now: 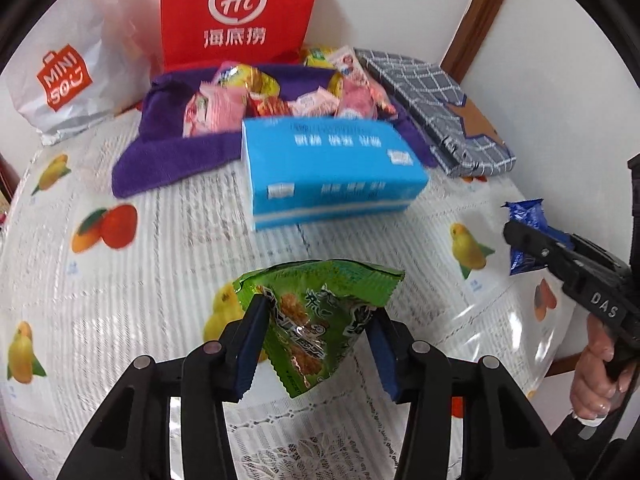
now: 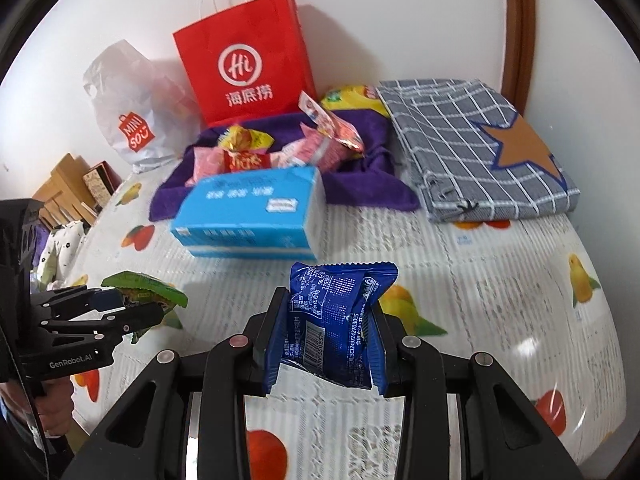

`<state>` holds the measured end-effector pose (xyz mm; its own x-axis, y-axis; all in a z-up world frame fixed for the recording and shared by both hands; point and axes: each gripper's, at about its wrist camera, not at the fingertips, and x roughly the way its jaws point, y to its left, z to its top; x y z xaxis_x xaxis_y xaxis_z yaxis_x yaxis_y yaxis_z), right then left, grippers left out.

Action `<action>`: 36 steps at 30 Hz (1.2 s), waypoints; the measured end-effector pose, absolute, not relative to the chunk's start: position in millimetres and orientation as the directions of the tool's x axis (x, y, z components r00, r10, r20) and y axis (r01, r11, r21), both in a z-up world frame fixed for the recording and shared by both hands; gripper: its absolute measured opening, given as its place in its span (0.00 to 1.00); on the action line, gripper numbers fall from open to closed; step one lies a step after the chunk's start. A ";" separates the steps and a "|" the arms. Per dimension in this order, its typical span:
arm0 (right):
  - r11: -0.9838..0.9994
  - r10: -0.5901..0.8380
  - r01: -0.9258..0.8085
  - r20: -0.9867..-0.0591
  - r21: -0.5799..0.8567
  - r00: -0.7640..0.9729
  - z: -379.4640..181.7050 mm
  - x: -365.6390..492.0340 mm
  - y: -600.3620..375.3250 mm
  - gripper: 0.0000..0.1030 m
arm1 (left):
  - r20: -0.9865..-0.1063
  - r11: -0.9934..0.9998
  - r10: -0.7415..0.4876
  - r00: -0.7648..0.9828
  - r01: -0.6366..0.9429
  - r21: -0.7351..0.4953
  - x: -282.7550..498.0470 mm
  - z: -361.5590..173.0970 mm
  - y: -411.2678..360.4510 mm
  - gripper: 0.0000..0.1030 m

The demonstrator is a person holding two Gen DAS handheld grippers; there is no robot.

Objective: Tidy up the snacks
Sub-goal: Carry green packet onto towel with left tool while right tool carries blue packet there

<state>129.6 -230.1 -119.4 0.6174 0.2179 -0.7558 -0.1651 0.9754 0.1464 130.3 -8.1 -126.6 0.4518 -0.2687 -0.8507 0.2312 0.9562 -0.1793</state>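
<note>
A: What might go wrong?
B: The green snack bag (image 1: 320,320) is pinched only at its sides; it may slip onto the tablecloth (image 1: 160,280)

A: And the tongs?
B: Left gripper (image 1: 316,344) half closed on it; right gripper (image 2: 326,340) clamps the blue packet (image 2: 336,320), both short of the snack pile (image 1: 280,96)

Both wrist views low over table, facing wall; share tissue box (image 1: 332,168) (image 2: 248,210).
</note>
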 end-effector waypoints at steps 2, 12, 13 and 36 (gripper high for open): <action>0.973 0.227 -0.177 -0.748 0.148 0.623 -113.8 133.8 -224.8 0.35 | -0.844 0.956 -0.267 0.465 0.235 -0.173 132.9 -116.9 -7.5 0.45; 0.969 0.241 -0.202 -0.716 0.141 0.655 -86.6 150.7 -208.4 0.35 | -0.809 0.949 -0.298 0.506 0.250 -0.194 153.5 -84.0 -2.5 0.45; 0.970 0.238 -0.199 -0.714 0.140 0.659 -83.9 152.7 -207.9 0.35 | -0.806 0.948 -0.303 0.508 0.250 -0.198 155.7 -81.1 -2.0 0.45; 0.971 0.238 -0.200 -0.640 0.133 0.730 -26.4 201.7 -193.9 0.35 | -0.745 0.945 -0.322 0.584 0.243 -0.219 209.8 -22.2 9.6 0.45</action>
